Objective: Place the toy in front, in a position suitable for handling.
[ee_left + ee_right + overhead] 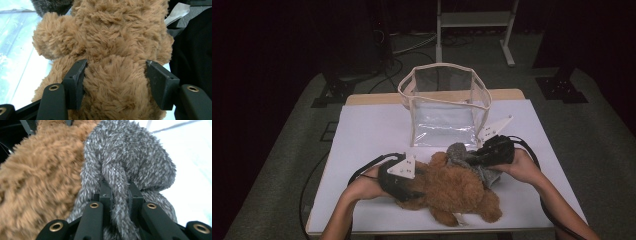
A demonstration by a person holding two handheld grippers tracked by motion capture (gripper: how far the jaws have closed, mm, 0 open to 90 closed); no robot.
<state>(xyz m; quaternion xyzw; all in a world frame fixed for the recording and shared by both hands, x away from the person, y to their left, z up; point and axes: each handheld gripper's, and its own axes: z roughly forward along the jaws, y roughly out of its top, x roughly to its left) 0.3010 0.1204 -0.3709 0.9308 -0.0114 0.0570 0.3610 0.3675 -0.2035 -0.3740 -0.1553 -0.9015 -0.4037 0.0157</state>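
A brown plush bear [457, 192] lies on the white table [372, 135] near its front edge. My left gripper [409, 182] holds it from the left: in the left gripper view the jaws press into the brown bear [112, 50] on both sides, one finger [75, 83] dented into the fur. A grey plush toy [459, 152] lies against the bear's far side. My right gripper [479, 159] is shut on a thin limb of the grey toy [130, 160], which fills the gap between the jaws [117, 195].
A clear plastic bag with cream trim [444, 105] stands open-topped behind the toys at the table's middle back. Cables trail from both grippers across the table. A metal stand [474, 25] and dark floor lie beyond the table.
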